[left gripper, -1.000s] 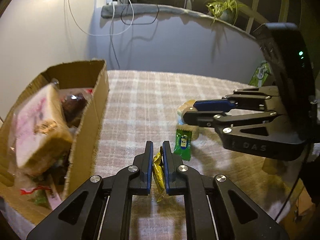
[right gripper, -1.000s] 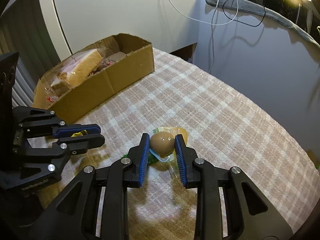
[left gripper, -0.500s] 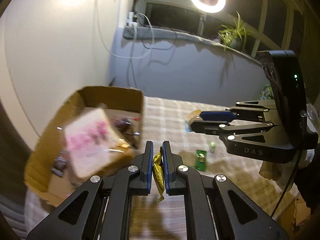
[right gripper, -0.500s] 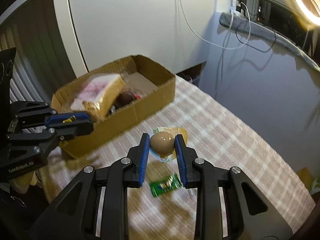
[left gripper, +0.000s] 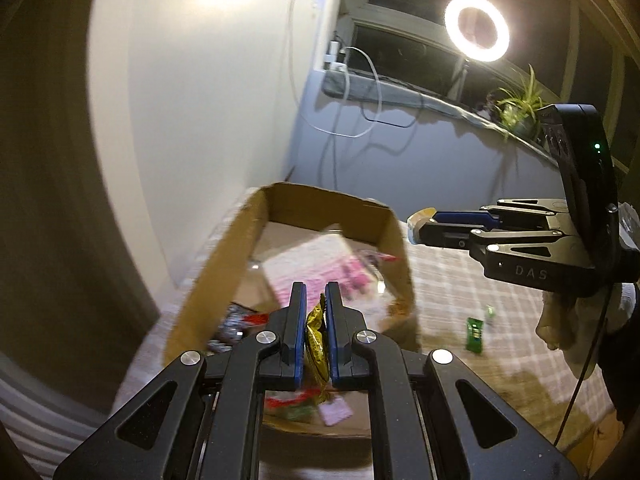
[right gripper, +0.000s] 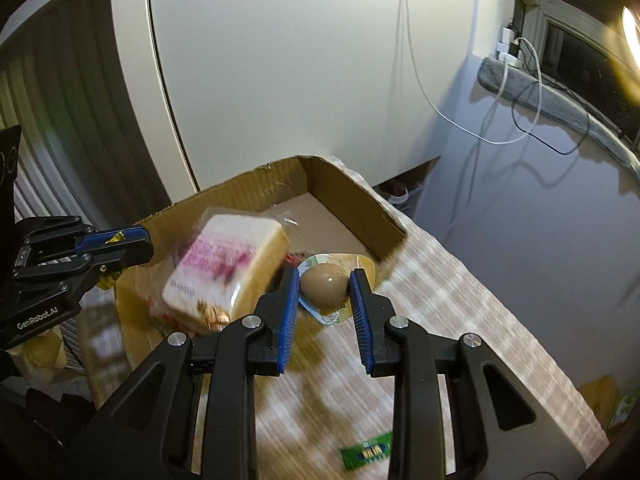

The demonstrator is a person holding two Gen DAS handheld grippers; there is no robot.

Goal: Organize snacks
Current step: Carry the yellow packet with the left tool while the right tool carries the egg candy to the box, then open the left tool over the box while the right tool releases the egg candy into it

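Observation:
My left gripper (left gripper: 316, 300) is shut on a small gold snack packet (left gripper: 316, 340) and holds it above the near end of the open cardboard box (left gripper: 394, 240). My right gripper (right gripper: 326, 280) is shut on a packaged brown egg (right gripper: 323, 283) at the box's (right gripper: 352, 192) table-side wall, over its inside. The box holds a wrapped bread pack with pink print (right gripper: 226, 260) and several small snacks. A green candy packet (right gripper: 366, 450) lies on the checked tablecloth (right gripper: 460, 300); it also shows in the left wrist view (left gripper: 475, 334). In the right wrist view the left gripper (right gripper: 140, 242) is at the box's far-left wall.
A white wall panel (right gripper: 300, 60) stands right behind the box. A grey ledge with cables and a charger (left gripper: 360, 84), a ring light (left gripper: 477, 29) and a potted plant (left gripper: 518, 108) are at the back.
Both grippers have risen and swung left toward the box with their snacks still held. The green candy packet stayed on the cloth.

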